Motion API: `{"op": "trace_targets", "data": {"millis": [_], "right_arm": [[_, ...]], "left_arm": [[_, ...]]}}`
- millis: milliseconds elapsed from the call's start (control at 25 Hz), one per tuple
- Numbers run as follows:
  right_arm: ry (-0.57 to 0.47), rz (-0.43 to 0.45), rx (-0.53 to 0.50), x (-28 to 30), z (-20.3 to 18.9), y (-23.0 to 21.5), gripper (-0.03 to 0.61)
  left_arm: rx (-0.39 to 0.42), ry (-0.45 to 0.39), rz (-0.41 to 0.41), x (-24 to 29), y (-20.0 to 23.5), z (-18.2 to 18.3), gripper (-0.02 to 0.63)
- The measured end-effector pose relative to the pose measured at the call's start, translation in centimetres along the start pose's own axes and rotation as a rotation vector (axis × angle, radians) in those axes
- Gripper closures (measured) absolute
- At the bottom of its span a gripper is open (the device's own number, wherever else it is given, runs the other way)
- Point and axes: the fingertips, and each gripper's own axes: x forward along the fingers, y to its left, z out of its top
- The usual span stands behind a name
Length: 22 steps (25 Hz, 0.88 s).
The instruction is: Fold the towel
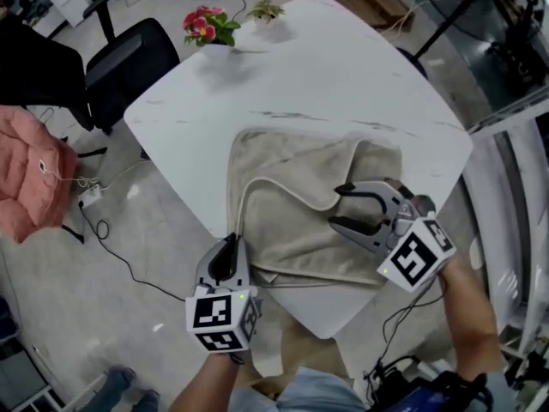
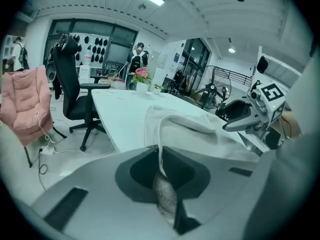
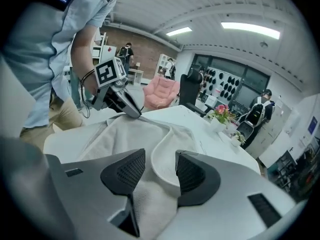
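A beige towel (image 1: 292, 221) lies partly folded on the white table (image 1: 343, 75), one layer turned over so its hem curves across the middle. My left gripper (image 1: 230, 245) is at the towel's near left edge, shut on the hem; in the left gripper view the towel (image 2: 185, 129) runs from the table into the closed jaws of the left gripper (image 2: 162, 171). My right gripper (image 1: 336, 206) hovers over the towel's right part with its jaws wide apart. In the right gripper view the fold of the towel (image 3: 135, 134) lies below and between the open jaws of the right gripper (image 3: 160, 169), not pinched.
A pot of pink flowers (image 1: 206, 26) and a small green plant (image 1: 264, 10) stand at the table's far corner. A black office chair (image 1: 129, 63), a pink jacket (image 1: 26, 174) and floor cables (image 1: 103, 221) are to the left. The person's body is at the near edge.
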Motion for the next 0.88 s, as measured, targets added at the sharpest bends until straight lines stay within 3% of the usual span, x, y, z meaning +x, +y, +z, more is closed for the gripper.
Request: {"op": "trace_targets", "data": {"millis": [200, 320, 400, 720, 880], "right_arm": [[0.048, 0.023, -0.091, 2.0, -2.3, 0.8, 0.381], [0.048, -0.021, -0.113, 2.2, -3.1, -0.4, 0.478], [0.011, -0.026, -0.091, 1.9, -2.7, -1.2, 0.55], [-0.223, -0.048, 0.078, -0.5, 3.3, -8.1, 0.552], [-0.276, -0.039, 0.134, -0.3, 6.6, -11.4, 0.552]], "left_arm": [[0.001, -0.012, 0.02, 0.4, -0.3, 0.1, 0.591], [-0.012, -0.022, 0.028, 0.4, -0.5, 0.2, 0.591], [-0.019, -0.024, 0.029, 0.2, -0.6, 0.2, 0.591], [-0.081, -0.108, 0.016, -3.1, -1.7, 2.4, 0.592], [-0.152, -0.14, -0.002, -5.9, -2.6, 3.0, 0.592]]}}
